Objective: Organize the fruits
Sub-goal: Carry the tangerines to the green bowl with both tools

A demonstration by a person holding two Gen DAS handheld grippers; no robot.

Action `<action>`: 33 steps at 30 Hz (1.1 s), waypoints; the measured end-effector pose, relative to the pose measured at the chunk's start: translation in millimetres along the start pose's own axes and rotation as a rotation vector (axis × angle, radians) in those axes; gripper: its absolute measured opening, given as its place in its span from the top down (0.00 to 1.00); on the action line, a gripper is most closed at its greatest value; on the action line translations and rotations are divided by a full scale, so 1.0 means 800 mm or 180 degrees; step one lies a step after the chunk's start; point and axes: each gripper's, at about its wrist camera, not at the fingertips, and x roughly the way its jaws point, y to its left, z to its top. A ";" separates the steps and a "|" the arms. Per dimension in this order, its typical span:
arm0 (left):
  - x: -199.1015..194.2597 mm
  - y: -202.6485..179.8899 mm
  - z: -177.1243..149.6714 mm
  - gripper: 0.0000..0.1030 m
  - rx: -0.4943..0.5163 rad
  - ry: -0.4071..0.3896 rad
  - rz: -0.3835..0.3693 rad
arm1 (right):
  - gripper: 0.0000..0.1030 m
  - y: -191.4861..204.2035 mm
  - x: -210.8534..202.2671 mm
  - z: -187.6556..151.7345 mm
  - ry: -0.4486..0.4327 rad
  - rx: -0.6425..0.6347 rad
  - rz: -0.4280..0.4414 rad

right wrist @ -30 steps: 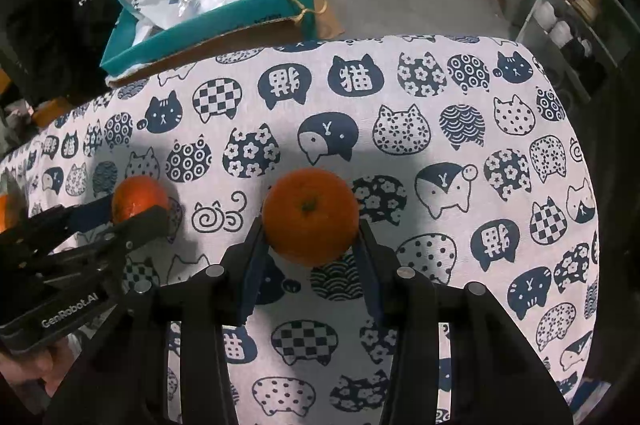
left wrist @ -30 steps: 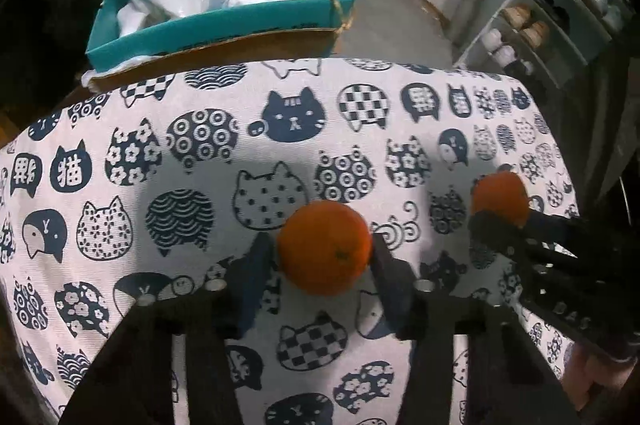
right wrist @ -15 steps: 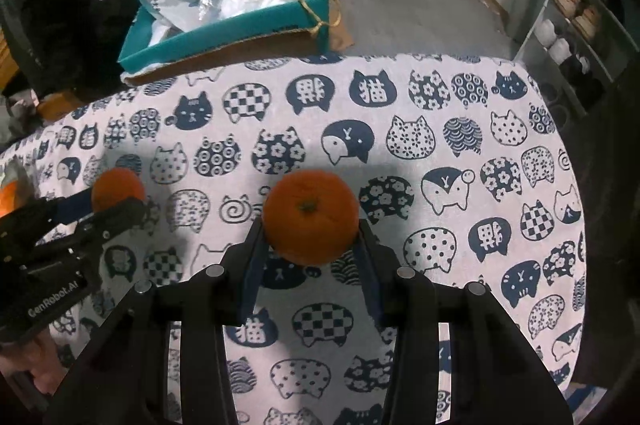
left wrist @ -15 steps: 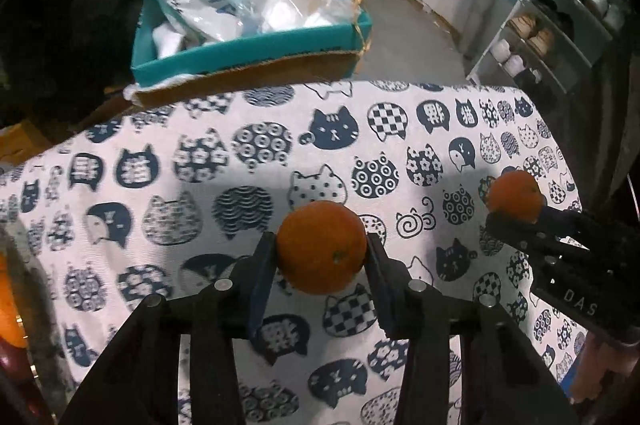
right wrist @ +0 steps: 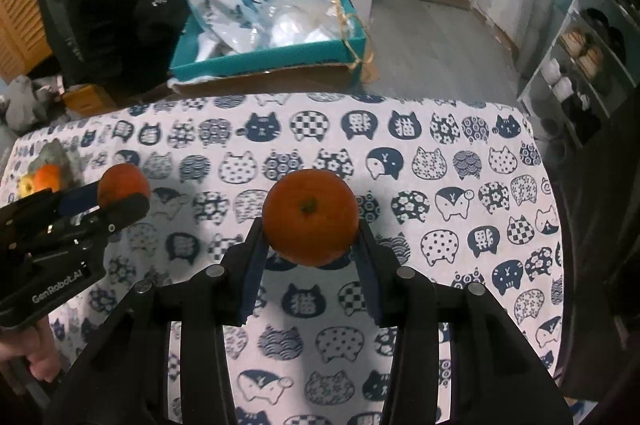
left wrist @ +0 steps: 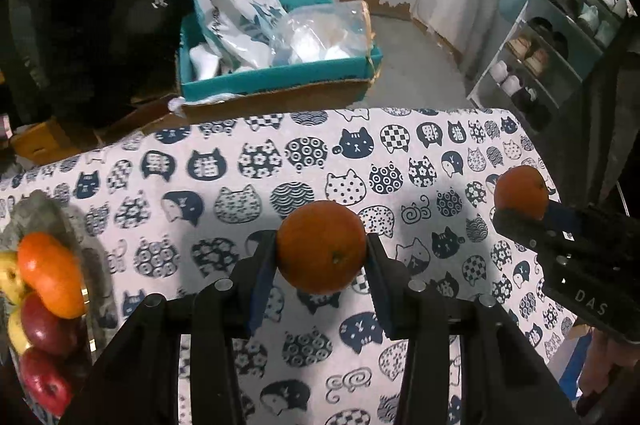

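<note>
Oranges, two round: one clamped in my left tool, one in my right tool, both above the cat-print cloth table; grey fruit bowl already holds apples and citrus; both deliveries pending.

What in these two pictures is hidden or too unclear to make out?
- Left wrist view: the grey fruit dish is cut off by the picture's left edge, so its full fruit count is hidden.
- Right wrist view: that dish is small and half hidden behind the left gripper.
- Both views: the undersides of the two held round orange fruits face away.
- The white bag's print is too small to read.
</note>
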 end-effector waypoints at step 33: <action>-0.177 0.131 -0.034 0.57 -0.0204 -0.0477 0.0339 | 0.59 0.176 -0.111 0.032 -0.0447 -0.0651 0.0568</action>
